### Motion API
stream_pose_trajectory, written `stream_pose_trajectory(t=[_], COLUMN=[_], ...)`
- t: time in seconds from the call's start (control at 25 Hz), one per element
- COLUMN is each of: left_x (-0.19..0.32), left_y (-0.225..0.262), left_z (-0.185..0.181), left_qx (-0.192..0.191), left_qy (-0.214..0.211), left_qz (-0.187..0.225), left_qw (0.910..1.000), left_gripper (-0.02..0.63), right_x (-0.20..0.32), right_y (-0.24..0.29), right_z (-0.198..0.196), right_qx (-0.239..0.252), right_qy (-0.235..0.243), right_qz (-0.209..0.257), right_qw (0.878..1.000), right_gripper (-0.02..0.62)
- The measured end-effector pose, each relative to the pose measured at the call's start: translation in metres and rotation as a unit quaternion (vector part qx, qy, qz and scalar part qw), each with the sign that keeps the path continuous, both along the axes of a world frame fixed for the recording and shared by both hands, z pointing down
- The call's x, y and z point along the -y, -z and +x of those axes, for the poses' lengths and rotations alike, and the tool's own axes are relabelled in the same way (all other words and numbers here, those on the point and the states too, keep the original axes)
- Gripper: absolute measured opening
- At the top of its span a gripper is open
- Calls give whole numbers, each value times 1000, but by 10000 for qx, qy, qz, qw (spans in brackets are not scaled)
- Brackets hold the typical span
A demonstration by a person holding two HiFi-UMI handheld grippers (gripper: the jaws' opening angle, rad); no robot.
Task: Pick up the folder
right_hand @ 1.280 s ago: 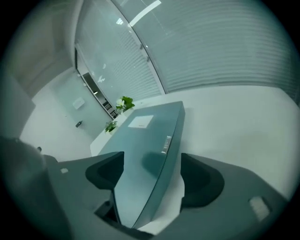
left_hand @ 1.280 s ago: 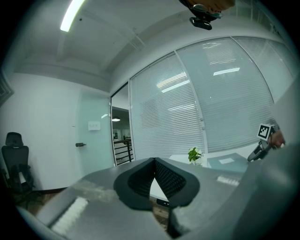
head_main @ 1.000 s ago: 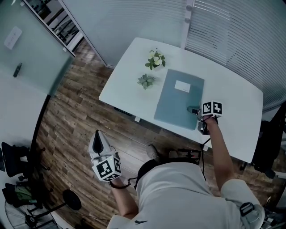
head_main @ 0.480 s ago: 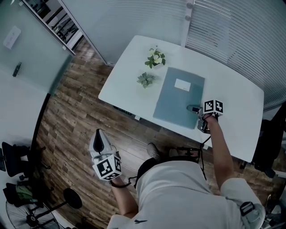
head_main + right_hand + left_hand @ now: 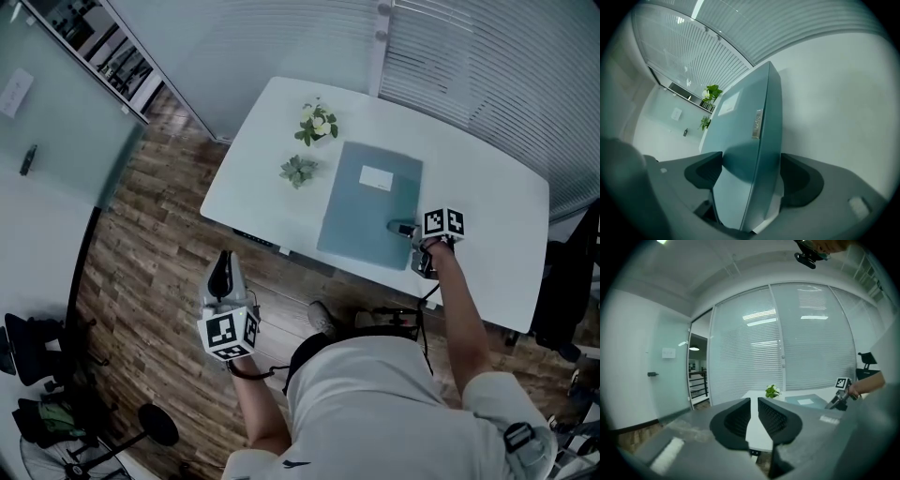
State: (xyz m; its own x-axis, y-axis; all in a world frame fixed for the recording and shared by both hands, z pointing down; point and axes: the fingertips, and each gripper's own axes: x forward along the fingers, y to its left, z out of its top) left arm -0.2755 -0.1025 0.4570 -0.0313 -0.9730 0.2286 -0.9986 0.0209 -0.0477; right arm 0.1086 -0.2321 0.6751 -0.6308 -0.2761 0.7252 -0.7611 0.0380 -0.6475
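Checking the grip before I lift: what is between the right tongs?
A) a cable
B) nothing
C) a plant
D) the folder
D: in the right gripper view the folder fills the gap of the right tongs, one pad on each side of its near end.

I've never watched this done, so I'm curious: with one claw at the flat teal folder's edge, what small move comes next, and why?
Probably lift the right claw slightly. Its jaws are closed on the edge of the flat teal folder, which lies flat on the white table, so a small rise should start it off the surface.
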Motion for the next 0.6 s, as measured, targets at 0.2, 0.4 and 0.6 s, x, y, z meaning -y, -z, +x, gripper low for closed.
stream_pose_trajectory(t=[0.2,0.4,0.6], left_x=[40,75,104], left_y=[-18,-56,-122], left_z=[41,83,133], left_qx=[-192,-1005,-1955], left_qy=[-950,-1793,-2388], left_qz=[-589,-1387,-2562], left_qw=[9936,9688,9160], left_gripper=[144,222,256], right_x=[-1,0,0], right_y=[0,1,1], right_z=[-1,0,0], right_qx=[35,45,56], right_qy=[16,-24,-45], right_qz=[-13,24,51], right_qw=[10000,10000,10000], right_gripper=[390,387,385])
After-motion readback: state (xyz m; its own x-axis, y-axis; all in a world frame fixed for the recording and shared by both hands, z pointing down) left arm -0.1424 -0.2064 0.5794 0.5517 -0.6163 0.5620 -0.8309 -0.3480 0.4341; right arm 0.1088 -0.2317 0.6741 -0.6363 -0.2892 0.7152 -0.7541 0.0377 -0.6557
